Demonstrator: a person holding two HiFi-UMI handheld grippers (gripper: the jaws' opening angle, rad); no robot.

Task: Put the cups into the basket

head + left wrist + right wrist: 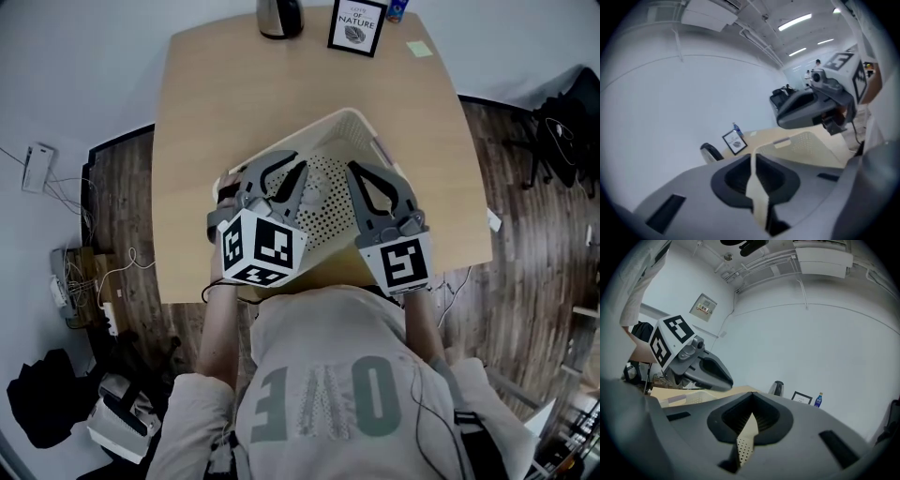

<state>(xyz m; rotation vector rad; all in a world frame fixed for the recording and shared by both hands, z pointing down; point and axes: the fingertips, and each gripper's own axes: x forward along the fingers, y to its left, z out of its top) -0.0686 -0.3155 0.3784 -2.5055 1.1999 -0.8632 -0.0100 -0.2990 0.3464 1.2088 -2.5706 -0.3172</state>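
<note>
A cream perforated basket stands on the wooden table, close to the near edge. Both grippers hover over its near half and hide most of its inside. No cup shows in any view. My left gripper points across the basket with only a thin slit between its jaws and nothing in it; in the left gripper view the basket wall lies beyond. My right gripper is shut and empty, its tips meeting in the right gripper view, with the basket to the left.
At the table's far edge stand a dark kettle, a framed sign, a blue bottle and a yellow note. Cables and boxes lie on the floor to the left. A chair stands at the right.
</note>
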